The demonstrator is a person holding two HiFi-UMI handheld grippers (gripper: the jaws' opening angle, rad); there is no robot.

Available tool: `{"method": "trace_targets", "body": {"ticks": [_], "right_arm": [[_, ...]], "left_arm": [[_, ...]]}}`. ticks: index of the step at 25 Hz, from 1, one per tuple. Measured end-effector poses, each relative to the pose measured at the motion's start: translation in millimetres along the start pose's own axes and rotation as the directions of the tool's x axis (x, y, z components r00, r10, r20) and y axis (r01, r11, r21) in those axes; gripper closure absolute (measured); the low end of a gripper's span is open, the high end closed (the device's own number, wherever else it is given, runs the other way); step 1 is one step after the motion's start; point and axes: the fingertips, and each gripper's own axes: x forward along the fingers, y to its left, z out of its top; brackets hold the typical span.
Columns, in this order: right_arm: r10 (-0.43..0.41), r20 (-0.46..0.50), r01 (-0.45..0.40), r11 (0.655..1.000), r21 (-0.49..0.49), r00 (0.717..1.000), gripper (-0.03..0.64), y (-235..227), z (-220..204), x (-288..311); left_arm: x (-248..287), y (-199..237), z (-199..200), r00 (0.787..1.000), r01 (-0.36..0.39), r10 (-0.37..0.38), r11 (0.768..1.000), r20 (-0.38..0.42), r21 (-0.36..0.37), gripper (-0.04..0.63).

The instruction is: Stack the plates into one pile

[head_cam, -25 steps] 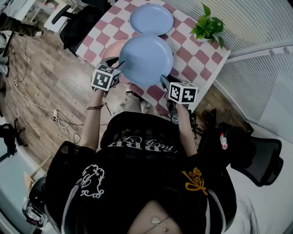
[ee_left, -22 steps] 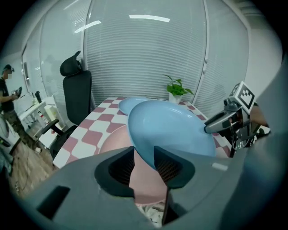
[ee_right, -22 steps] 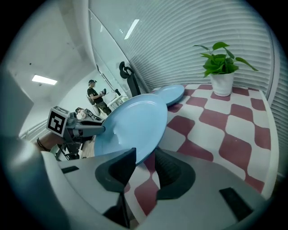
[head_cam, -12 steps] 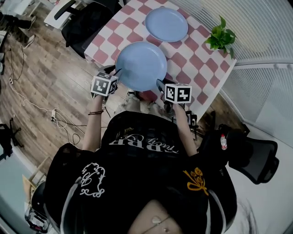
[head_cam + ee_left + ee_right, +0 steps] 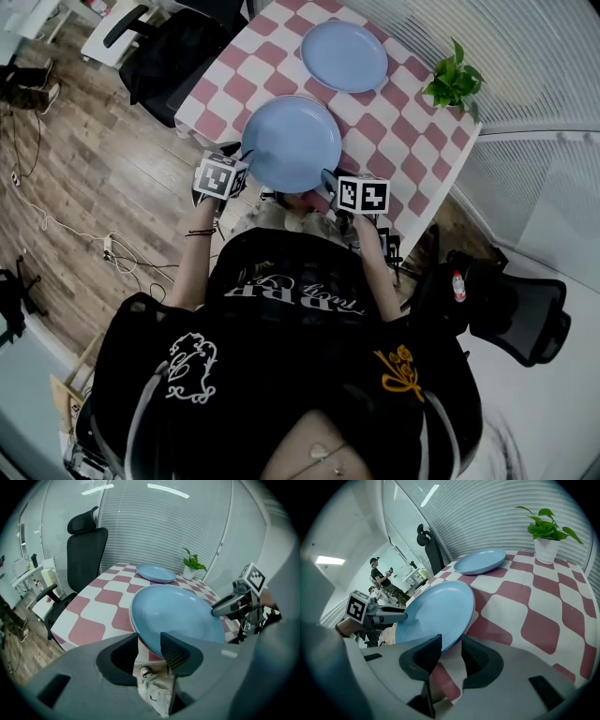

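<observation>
At the table's (image 5: 403, 141) near edge, the plate (image 5: 291, 142) sits level between both grippers. The left gripper (image 5: 150, 640) has its fingers (image 5: 179, 649) partly closed over the rim at 8 o'clock. The right gripper (image 5: 451, 643) pinches the rim at 4 o'clock, its fingers a little wider apart. Each appears to have hold of the plate and nothing else.

The plate looks stiff, glazed and fairly weighty, so probably slick and breakable. Two grips on the rim, one each side, suit it; one alone would likely let it tip. Whether another plate lies under it I cannot tell.

The far plate (image 5: 344, 56) lies flat at 1 o'clock, well apart, with bare checked cloth between. A plant (image 5: 453, 80) stands at 2 o'clock by the far corner, near that plate but off the straight path. A chair (image 5: 178, 52) sits at 10 o'clock beside the table. The held plate's near rim overhangs the table edge, so a slip there probably means the floor.
</observation>
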Motion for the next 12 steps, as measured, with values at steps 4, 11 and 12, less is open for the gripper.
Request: {"method": "trace_targets", "body": {"ticks": [4, 11, 12], "right_arm": [[-0.019, 0.01, 0.019, 1.0, -0.005, 1.0, 0.486, -2, 1, 2], [-0.01, 0.092, 0.004, 0.998, 0.061, 0.996, 0.482, -6, 21, -10], [-0.011, 0.115, 0.002, 0.997, 0.077, 0.993, 0.482, -9, 25, -14]], "left_arm": [[1, 0, 0, 1.0, 0.02, -0.02, 1.0, 0.005, 0.003, 0.443], [-17, 3, 8, 0.996, 0.085, -0.086, 0.996, 0.039, 0.036, 0.405], [-20, 9, 12, 0.995, 0.08, -0.082, 0.996, 0.053, 0.033, 0.405]]}}
